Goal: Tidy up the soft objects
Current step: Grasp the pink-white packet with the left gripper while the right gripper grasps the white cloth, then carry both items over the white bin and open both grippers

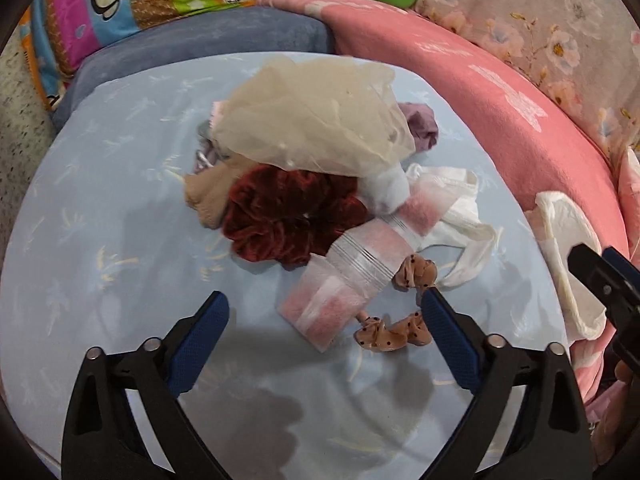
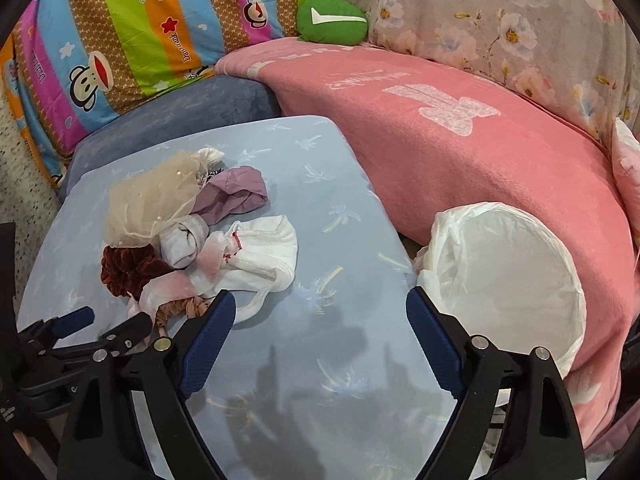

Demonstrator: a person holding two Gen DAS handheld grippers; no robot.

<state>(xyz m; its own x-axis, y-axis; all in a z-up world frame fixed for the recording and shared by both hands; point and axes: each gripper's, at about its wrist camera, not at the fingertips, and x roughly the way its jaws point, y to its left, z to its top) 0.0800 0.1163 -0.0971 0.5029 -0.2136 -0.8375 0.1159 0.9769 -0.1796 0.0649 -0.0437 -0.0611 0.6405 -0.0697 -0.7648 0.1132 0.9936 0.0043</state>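
Note:
A heap of soft things lies on the light blue cushion [image 1: 100, 200]: a beige gauze cloth [image 1: 316, 120], a dark red velvet scrunchie [image 1: 288, 216], a pink-and-white sock [image 1: 352, 272], a dotted tan scrunchie [image 1: 396, 328], white underwear [image 1: 460, 208] and a mauve cloth [image 1: 420, 124]. My left gripper [image 1: 324, 304] hovers open just in front of the pink sock, its right finger by the tan scrunchie. My right gripper [image 2: 320, 300] is open over bare cushion, right of the heap [image 2: 192, 232], with the left gripper [image 2: 104, 324] visible at its lower left.
A white bag-lined basket [image 2: 508, 276] stands at the cushion's right edge against a pink blanket [image 2: 460, 128]. Behind are a grey-blue cushion [image 2: 180, 116], a striped cartoon pillow [image 2: 132, 32], a green plush [image 2: 332, 20] and floral fabric [image 2: 500, 28].

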